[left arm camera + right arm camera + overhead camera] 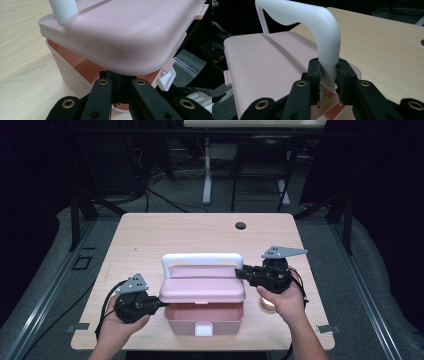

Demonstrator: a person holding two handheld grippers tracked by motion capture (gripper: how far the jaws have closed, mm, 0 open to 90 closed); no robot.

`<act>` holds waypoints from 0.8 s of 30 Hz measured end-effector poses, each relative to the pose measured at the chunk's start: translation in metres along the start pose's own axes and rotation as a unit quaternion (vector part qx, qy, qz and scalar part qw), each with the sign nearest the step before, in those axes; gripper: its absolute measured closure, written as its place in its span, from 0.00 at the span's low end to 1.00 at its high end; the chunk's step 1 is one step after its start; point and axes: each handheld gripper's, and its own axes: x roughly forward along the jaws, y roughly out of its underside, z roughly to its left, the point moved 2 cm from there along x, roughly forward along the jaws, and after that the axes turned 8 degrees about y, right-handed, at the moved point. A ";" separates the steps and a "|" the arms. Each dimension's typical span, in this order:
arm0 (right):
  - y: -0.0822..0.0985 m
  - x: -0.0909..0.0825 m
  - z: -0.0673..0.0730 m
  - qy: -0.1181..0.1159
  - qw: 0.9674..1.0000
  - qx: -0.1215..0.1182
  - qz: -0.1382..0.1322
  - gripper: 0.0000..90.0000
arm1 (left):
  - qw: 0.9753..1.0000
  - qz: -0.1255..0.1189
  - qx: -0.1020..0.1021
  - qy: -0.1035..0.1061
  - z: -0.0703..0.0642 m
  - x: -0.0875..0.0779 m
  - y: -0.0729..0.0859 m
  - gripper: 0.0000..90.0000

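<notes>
Small round thing (268, 303) behind right hand (282, 301), half hidden, unidentifiable

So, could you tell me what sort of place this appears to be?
Probably a lab or recording room: a bare wooden table stands on grey floor between dark curtains, with cables and another desk's legs behind.

One table (150, 245). One pink box (202, 320) stands on it, with one pink lid (202, 290), one white handle (202, 258) and one white latch (203, 330). Two grippers: left (161, 304) and right (239, 272), each with one grey plate. Two hands hold them. One dark hole (240, 225) sits in the tabletop. One round tan thing (268, 304) lies by the right hand.
</notes>
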 end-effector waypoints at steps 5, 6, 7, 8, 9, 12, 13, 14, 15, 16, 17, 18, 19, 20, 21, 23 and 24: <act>0.001 0.001 0.000 0.001 1.000 0.000 0.002 0.83 | 1.000 0.003 0.004 0.005 -0.003 0.003 0.000 1.00; 0.001 0.001 0.000 0.001 1.000 0.000 0.002 0.83 | 1.000 0.003 0.004 0.005 -0.004 0.003 0.000 1.00; 0.001 0.001 0.000 0.001 1.000 0.001 0.002 0.83 | 1.000 0.003 0.004 0.005 -0.004 0.003 -0.001 1.00; 0.001 0.001 0.000 0.002 1.000 0.001 0.003 0.83 | 1.000 0.003 0.004 0.004 -0.005 0.003 -0.001 1.00; 0.001 0.001 0.000 0.002 1.000 0.001 0.003 0.83 | 1.000 0.002 0.005 0.005 -0.005 0.003 -0.001 1.00; 0.001 0.001 0.000 -0.001 1.000 0.002 0.003 0.83 | 1.000 0.002 0.008 0.005 -0.004 0.000 -0.002 1.00; 0.001 0.001 0.000 -0.003 1.000 0.003 0.002 0.83 | 1.000 0.000 0.006 0.005 -0.004 -0.001 -0.002 1.00; 0.001 0.001 0.001 -0.003 1.000 0.003 0.002 0.83 | 1.000 0.000 0.006 0.005 -0.004 -0.001 -0.002 1.00; 0.001 0.002 0.002 -0.002 1.000 0.001 0.003 0.83 | 1.000 0.000 0.005 0.004 -0.004 -0.002 -0.002 1.00; 0.001 0.002 0.002 -0.001 1.000 0.000 0.003 0.83 | 1.000 -0.001 0.004 0.004 -0.003 -0.001 -0.002 1.00; 0.001 0.002 0.002 -0.001 1.000 0.000 0.003 0.83 | 1.000 -0.001 0.004 0.007 -0.003 -0.001 -0.002 1.00; 0.001 0.002 0.002 -0.001 1.000 0.001 0.003 0.83 | 1.000 -0.001 0.006 0.005 -0.004 -0.002 -0.003 1.00; 0.002 0.002 0.001 -0.002 1.000 0.002 0.002 0.83 | 1.000 -0.001 0.007 0.005 -0.004 -0.002 -0.003 1.00; 0.002 0.001 0.001 -0.003 1.000 0.003 0.003 0.83 | 1.000 -0.002 0.007 0.006 -0.004 -0.002 -0.004 1.00; 0.002 0.001 0.001 -0.003 1.000 0.003 0.002 0.83 | 1.000 -0.002 0.008 0.007 -0.004 -0.003 -0.004 1.00; 0.002 0.002 0.001 -0.002 1.000 0.004 0.001 0.82 | 1.000 -0.003 0.007 0.007 -0.004 -0.003 -0.004 1.00; 0.002 0.002 0.001 -0.001 1.000 0.005 0.002 0.82 | 1.000 -0.003 0.007 0.008 -0.004 -0.003 -0.005 1.00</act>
